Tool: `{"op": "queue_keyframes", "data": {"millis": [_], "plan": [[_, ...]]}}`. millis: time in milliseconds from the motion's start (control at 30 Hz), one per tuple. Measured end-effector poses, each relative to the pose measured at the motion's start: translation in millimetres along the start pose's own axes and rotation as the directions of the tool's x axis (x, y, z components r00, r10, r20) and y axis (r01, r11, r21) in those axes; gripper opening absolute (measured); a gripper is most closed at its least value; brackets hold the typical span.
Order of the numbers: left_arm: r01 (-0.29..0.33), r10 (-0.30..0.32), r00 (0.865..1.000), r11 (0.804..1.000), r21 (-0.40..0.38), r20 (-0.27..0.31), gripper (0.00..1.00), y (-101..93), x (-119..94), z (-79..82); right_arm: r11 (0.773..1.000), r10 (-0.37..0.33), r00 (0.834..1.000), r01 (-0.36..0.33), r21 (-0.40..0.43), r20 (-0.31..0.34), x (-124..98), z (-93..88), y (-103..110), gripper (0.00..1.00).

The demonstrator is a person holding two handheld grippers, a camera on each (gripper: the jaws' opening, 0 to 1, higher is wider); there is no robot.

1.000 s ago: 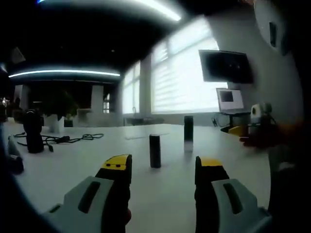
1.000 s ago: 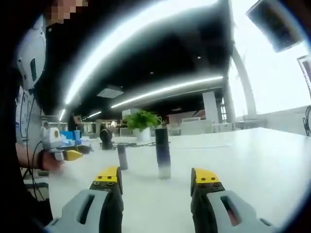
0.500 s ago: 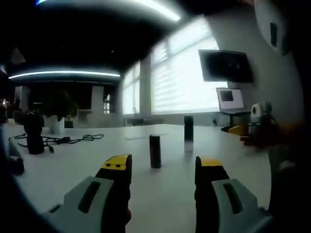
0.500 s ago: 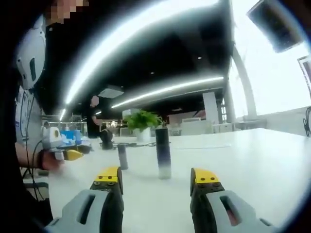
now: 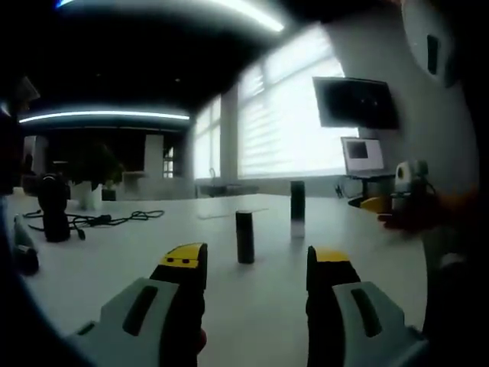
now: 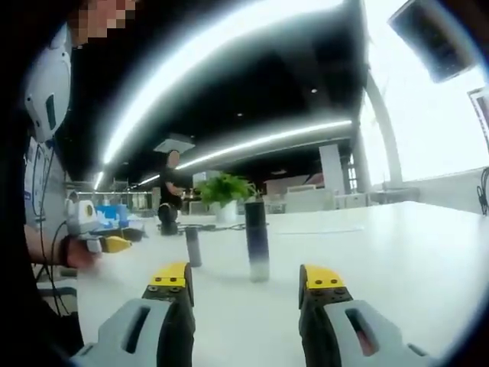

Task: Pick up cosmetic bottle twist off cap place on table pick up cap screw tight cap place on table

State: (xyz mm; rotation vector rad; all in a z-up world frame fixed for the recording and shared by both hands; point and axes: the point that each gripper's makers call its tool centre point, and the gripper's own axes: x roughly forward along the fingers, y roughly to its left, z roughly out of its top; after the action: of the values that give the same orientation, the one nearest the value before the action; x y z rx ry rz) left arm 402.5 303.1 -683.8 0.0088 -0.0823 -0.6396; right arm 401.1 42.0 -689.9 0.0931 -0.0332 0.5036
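Standing upright on the white counter (image 5: 114,260), the cosmetic bottle (image 5: 297,209) keeps its long axis vertical, dark upper part on top and a pale, lighter base touching the surface. In the right gripper view the same bottle (image 6: 257,241) rises between and beyond the jaw tips, with its dark cylindrical cap (image 6: 192,247) standing apart to its left, also upright. In the left gripper view the cap (image 5: 244,237) sits nearer the camera, slightly left of the bottle.

The left tool (image 5: 256,267) hovers low over the counter with yellow-tipped jaws spread wide and nothing between them; the right tool (image 6: 248,279) is likewise wide apart and empty, short of the bottle. The right tool, held in a hand, also appears at the right edge of the left gripper view (image 5: 397,202).

Bare counter surrounds both bottle and cap on all sides. A black cable (image 5: 107,219) and a dark stand-like object (image 5: 52,206) lie well off to the left, near a potted plant (image 6: 223,191). A wall monitor (image 5: 355,103) hangs beside bright blinds, and a person (image 6: 170,187) stands in the background.
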Motion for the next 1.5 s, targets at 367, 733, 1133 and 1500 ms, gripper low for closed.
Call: {"op": "queue_keyframes", "data": {"millis": [367, 733, 1133, 1500], "plan": [[-0.014, 0.014, 1.000, 1.000, -0.002, -0.013, 0.42, 4.3, 0.2, -4.1, 1.000, 0.005, 1.000, -0.005, 0.001, 0.002, -0.2, 0.1, 0.2, 0.48], [-0.040, 0.039, 0.999, 0.998, -0.042, -0.027, 0.43, 7.4, 5.2, -1.7, 1.000, 0.000, 1.000, 0.000, 0.000, 0.004, -1.0, 0.1, -1.5, 0.48], [-0.023, 0.021, 0.999, 0.998, -0.063, -0.026, 0.44, 9.0, 27.7, -0.3, 1.000, 0.009, 1.000, -0.009, 0.001, 0.007, -1.8, 0.7, -0.3, 0.47], [-0.024, 0.023, 1.000, 0.996, -0.086, -0.016, 0.44, 11.0, 53.3, -3.6, 1.000, 0.006, 1.000, -0.006, 0.002, 0.011, -1.6, 1.6, -0.5, 0.47]]}}
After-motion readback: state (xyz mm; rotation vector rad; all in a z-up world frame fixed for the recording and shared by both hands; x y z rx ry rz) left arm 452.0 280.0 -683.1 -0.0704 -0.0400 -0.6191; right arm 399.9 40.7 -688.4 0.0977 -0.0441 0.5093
